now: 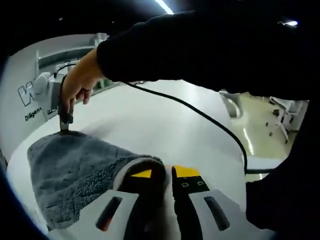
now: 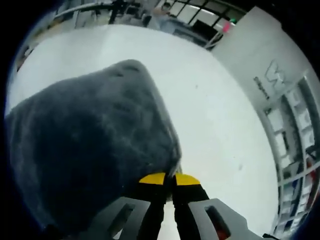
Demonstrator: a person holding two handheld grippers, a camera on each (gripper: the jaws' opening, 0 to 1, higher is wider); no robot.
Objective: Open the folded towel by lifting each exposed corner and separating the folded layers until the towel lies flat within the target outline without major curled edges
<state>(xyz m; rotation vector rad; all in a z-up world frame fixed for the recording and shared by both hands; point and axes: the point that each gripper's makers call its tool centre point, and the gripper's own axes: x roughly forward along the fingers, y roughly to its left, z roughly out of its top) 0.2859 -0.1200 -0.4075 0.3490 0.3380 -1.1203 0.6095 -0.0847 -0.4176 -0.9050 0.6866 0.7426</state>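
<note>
A grey fluffy towel (image 1: 75,172) lies raised and draped over the white table (image 1: 165,120). In the left gripper view my left gripper (image 1: 169,173), with yellow-tipped jaws, is shut on the towel's near corner, which curls over the left jaw. At the towel's far corner a hand (image 1: 80,80) holds my right gripper (image 1: 64,129), pinched on that corner. In the right gripper view the towel (image 2: 85,145) spreads away to the left, and my right gripper (image 2: 170,178) has its yellow tips pressed together on the corner.
A black cable (image 1: 200,115) runs across the table from the hand toward the right edge. A black sleeve (image 1: 210,50) spans the top of the left gripper view. White equipment with lettering (image 1: 37,95) stands behind the table. Bare tabletop (image 2: 215,120) extends right of the towel.
</note>
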